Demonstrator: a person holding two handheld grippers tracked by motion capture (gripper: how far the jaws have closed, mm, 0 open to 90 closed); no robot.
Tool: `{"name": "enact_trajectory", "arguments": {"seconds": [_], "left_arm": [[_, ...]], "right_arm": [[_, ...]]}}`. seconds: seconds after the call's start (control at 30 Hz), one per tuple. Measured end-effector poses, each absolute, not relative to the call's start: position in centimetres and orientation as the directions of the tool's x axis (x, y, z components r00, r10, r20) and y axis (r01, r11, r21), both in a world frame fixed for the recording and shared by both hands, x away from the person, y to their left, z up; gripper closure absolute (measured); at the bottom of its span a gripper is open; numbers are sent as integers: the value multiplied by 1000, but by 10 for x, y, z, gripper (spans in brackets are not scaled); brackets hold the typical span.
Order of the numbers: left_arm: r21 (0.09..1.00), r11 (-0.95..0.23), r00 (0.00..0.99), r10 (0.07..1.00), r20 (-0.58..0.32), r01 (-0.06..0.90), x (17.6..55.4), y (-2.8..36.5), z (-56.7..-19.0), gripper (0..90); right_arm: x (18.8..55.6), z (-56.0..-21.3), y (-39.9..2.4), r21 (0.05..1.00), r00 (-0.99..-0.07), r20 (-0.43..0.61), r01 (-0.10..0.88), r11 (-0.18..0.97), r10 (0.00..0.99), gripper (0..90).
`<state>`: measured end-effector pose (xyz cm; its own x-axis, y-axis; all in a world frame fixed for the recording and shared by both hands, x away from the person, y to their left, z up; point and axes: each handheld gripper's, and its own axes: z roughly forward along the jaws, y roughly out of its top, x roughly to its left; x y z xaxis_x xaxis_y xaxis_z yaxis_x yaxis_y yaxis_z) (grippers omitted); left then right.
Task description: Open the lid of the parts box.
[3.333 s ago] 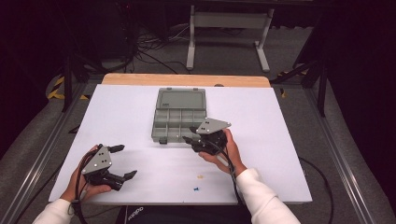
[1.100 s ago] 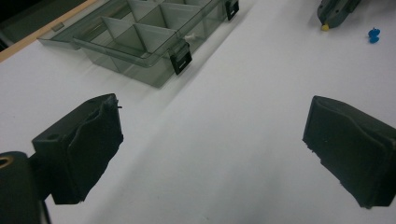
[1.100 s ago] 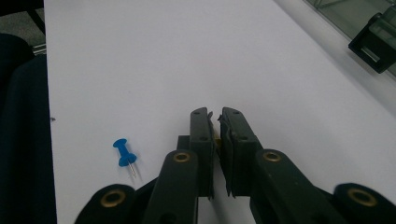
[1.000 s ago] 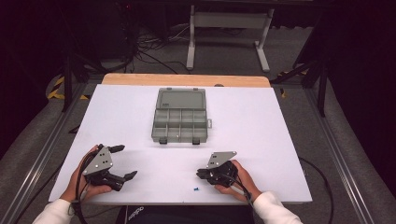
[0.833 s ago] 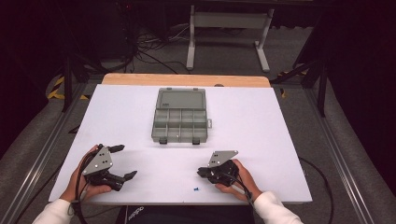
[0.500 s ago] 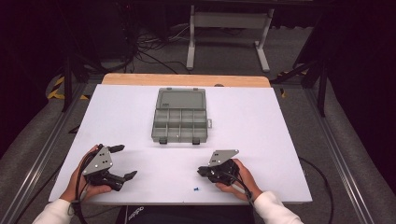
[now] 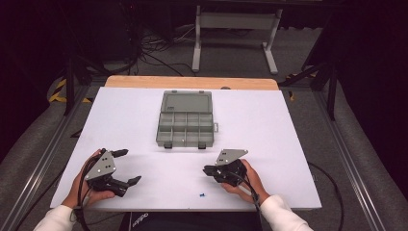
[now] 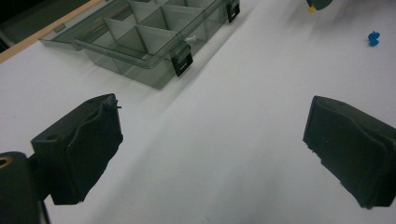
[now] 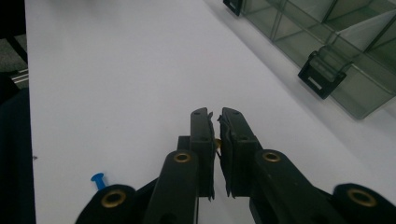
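A grey clear compartment box (image 7: 185,126) stands with its lid open at the middle of the white table (image 7: 269,120); it is also in the left gripper view (image 8: 140,42) and the right gripper view (image 9: 327,42). My right gripper (image 7: 207,169) lies low near the front edge, its jaws (image 9: 215,114) shut on a small yellow piece (image 9: 217,143) that peeks out between the pads. A blue pushpin (image 7: 202,195) lies on the table just in front of it (image 9: 97,179) (image 8: 373,37). At the front left my left gripper (image 7: 129,166) is held with its jaws wide open and nothing between them (image 8: 210,140).
The box's two black latches (image 9: 322,74) face the near side. A metal frame (image 7: 235,29) and cables lie on the floor beyond the table's wooden far edge (image 7: 192,82). Rails run along both sides of the table.
The right gripper has come back from the box's front right corner to the near edge and has barely shifted in the last second. The left gripper has stayed put.
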<state>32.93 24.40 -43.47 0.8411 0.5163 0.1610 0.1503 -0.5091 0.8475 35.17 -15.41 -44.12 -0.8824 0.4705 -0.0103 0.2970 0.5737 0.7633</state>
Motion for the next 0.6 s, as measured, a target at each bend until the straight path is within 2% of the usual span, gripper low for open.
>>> {"name": "enact_trajectory", "arguments": {"seconds": [0.6], "left_arm": [[848, -507, 844, 512, 156, 151, 329, 244, -435, 48]], "right_arm": [[368, -421, -144, 809, -865, -38, 267, 524, 500, 839]]}}
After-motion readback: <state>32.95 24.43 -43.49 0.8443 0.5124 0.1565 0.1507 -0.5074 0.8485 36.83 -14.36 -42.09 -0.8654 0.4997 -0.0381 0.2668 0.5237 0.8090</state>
